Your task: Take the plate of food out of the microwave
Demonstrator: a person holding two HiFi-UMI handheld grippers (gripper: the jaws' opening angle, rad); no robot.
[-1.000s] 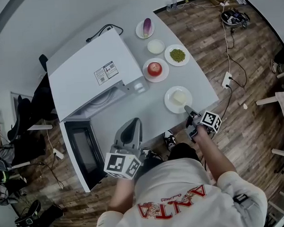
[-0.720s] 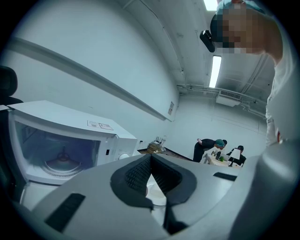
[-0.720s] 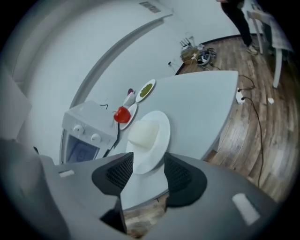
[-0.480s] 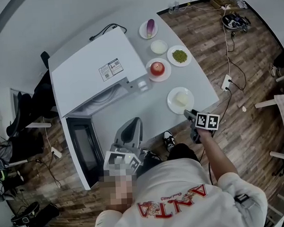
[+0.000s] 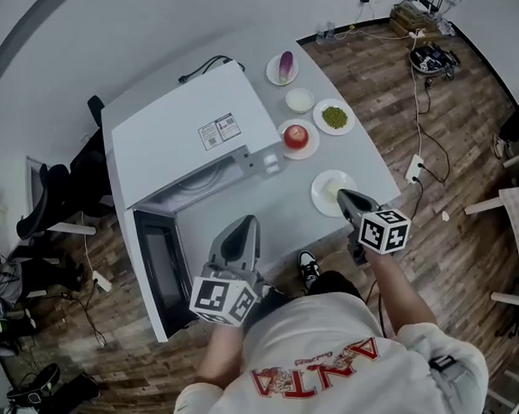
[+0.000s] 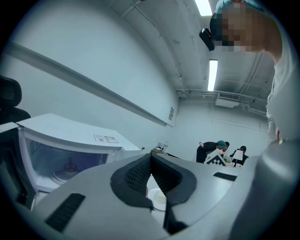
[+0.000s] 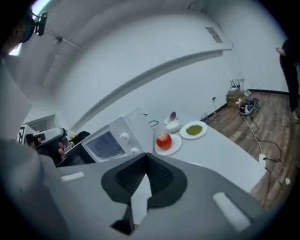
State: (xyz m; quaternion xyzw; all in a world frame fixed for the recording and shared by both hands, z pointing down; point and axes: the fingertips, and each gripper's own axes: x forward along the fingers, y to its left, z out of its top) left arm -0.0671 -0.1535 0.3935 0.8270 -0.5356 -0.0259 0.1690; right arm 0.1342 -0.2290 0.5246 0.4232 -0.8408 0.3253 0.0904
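Note:
The white plate of pale food (image 5: 326, 189) sits on the table near its front right edge, outside the microwave (image 5: 184, 141). The microwave's door (image 5: 159, 270) hangs open, and its cavity (image 6: 56, 164) shows only the turntable. My right gripper (image 5: 343, 195) hovers over the plate's near rim; its jaws have just been closing and now stand shut with nothing between them (image 7: 146, 157). My left gripper (image 5: 245, 220) is held in front of the microwave opening, shut and empty (image 6: 150, 157). Part of the plate (image 6: 159, 200) shows below its jaws.
Behind the plate stand an apple on a plate (image 5: 297, 137), a plate of green peas (image 5: 334, 117), a small white bowl (image 5: 299, 100) and an eggplant on a plate (image 5: 285, 68). Cables and a power strip (image 5: 414, 168) lie on the wooden floor at right.
My right gripper has risen from beside the plate and rolled, so its marker cube now faces up. The left gripper has barely shifted. The plate has stayed on the table.

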